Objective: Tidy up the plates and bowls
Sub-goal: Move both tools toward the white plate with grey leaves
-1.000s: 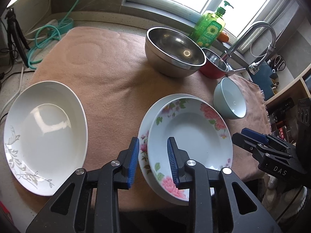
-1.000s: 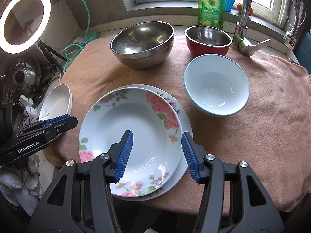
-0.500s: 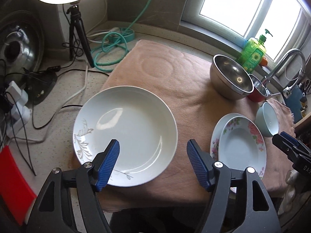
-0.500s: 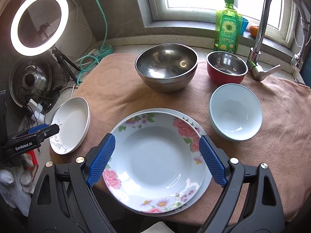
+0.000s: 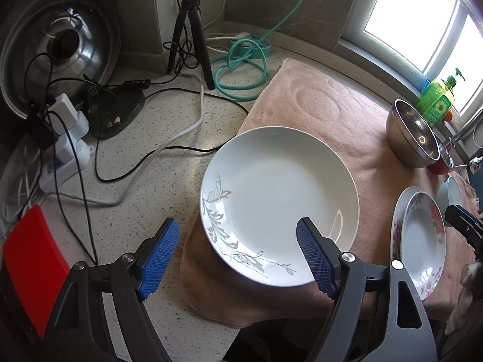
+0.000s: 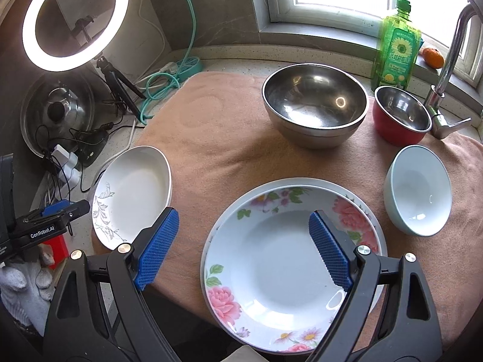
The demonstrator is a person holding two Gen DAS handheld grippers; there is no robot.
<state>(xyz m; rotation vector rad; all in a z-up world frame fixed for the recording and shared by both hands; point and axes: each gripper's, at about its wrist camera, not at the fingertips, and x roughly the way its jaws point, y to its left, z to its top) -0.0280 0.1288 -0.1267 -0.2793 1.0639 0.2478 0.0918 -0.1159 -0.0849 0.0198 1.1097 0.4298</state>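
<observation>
A white plate with a grey leaf pattern (image 5: 280, 202) lies on the left end of the pink towel (image 5: 332, 111), overhanging its edge; it also shows in the right wrist view (image 6: 132, 193). My left gripper (image 5: 238, 256) is open and empty just above its near rim. Two stacked floral plates (image 6: 289, 265) lie at the front, also seen in the left wrist view (image 5: 422, 241). My right gripper (image 6: 244, 247) is open and empty above them. A pale blue bowl (image 6: 419, 190), a large steel bowl (image 6: 314, 102) and a red bowl (image 6: 401, 114) stand behind.
A green soap bottle (image 6: 398, 45) and a tap (image 6: 446, 69) stand at the back right. A ring light (image 6: 72, 15) on a tripod, cables and power strips (image 5: 66, 138), a pot lid (image 5: 60, 45) and a red object (image 5: 30, 262) crowd the counter to the left.
Both grippers have opened wide and pulled back from the floral plates. My left gripper has swung left, over the white leaf-pattern plate.
</observation>
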